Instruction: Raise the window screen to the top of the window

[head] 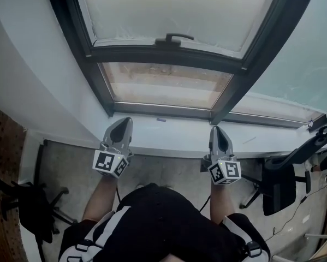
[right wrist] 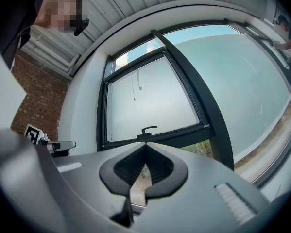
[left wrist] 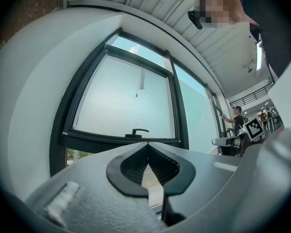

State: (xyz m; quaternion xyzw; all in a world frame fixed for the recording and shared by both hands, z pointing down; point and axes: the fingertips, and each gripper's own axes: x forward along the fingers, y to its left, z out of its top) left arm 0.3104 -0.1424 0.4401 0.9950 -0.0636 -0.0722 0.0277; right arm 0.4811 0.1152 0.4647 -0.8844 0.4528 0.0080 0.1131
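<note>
Head view looks down on your two grey, smooth-shelled grippers, held side by side over the white window sill (head: 168,134). The left gripper (head: 122,120) and right gripper (head: 217,129) are both pressed closed with nothing between the jaws. The only print to read is the black-and-white square pattern on the left marker cube (head: 110,163) and the right marker cube (head: 224,172).

The window screen (head: 168,7) is a pale, frosted, translucent sheet filling most of the dark-framed window. Its dark bottom bar (head: 163,55) sits low, with a clear strip of glass (head: 166,85) open beneath it. A black, hooked handle (head: 174,38) stands on the middle of that bar, well ahead of both grippers and touched by neither.

Left gripper view shows ribbed black pads meeting at the tip of the left gripper (left wrist: 146,144), the handle (left wrist: 137,131) beyond it, and a thin pull cord (left wrist: 141,79) hanging in front of the screen. A person (left wrist: 238,118) stands far off along the glass wall.

Right gripper view shows the same closed, empty tip (right wrist: 145,145), with rough red brick wall (right wrist: 33,98) at the left. Black office chairs stand on the floor at either side of you, one left (head: 35,206) and one right (head: 278,187).
</note>
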